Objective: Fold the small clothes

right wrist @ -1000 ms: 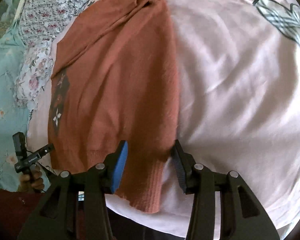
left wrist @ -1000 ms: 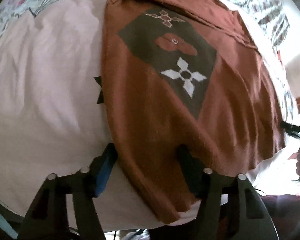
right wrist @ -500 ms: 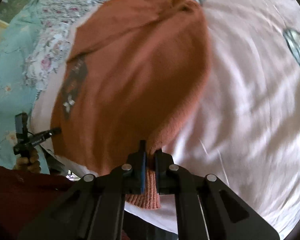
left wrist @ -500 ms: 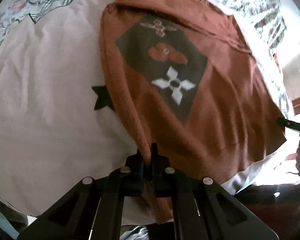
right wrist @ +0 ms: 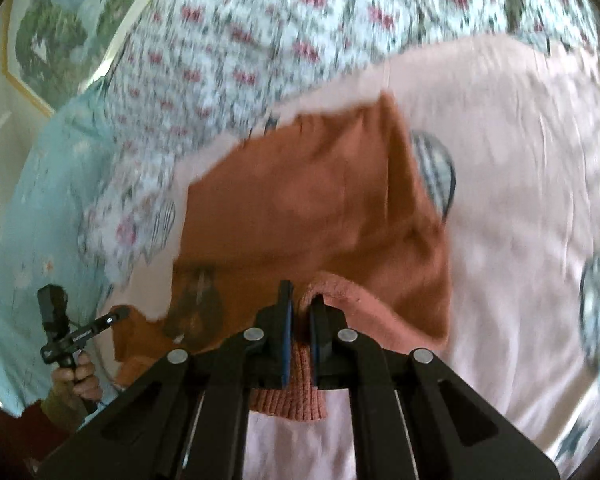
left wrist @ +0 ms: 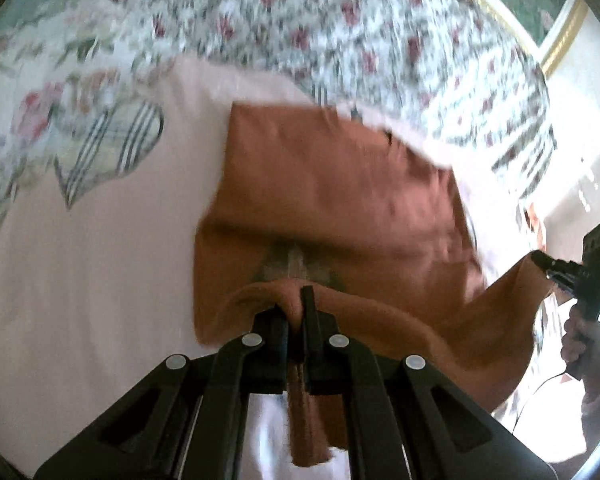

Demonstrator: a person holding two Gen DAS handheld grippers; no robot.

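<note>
At the bed's near edge, the left gripper [left wrist: 296, 312] and right gripper [right wrist: 300, 316] each pinch the hem of the rust sweater [left wrist: 332, 192], fingers clamped on knit. Carry both corners level toward the collar by the floral pillow [left wrist: 340, 32], on the pink sheet [left wrist: 100, 260].

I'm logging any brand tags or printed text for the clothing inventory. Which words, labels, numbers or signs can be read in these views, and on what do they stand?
None can be read.
rust-orange sweater: no lettering shows; its dark patch bears only a blurred motif, mostly folded under.
pink bedsheet: plaid heart and flower prints only, no words.
floral cloth: pattern only, blurred.
</note>
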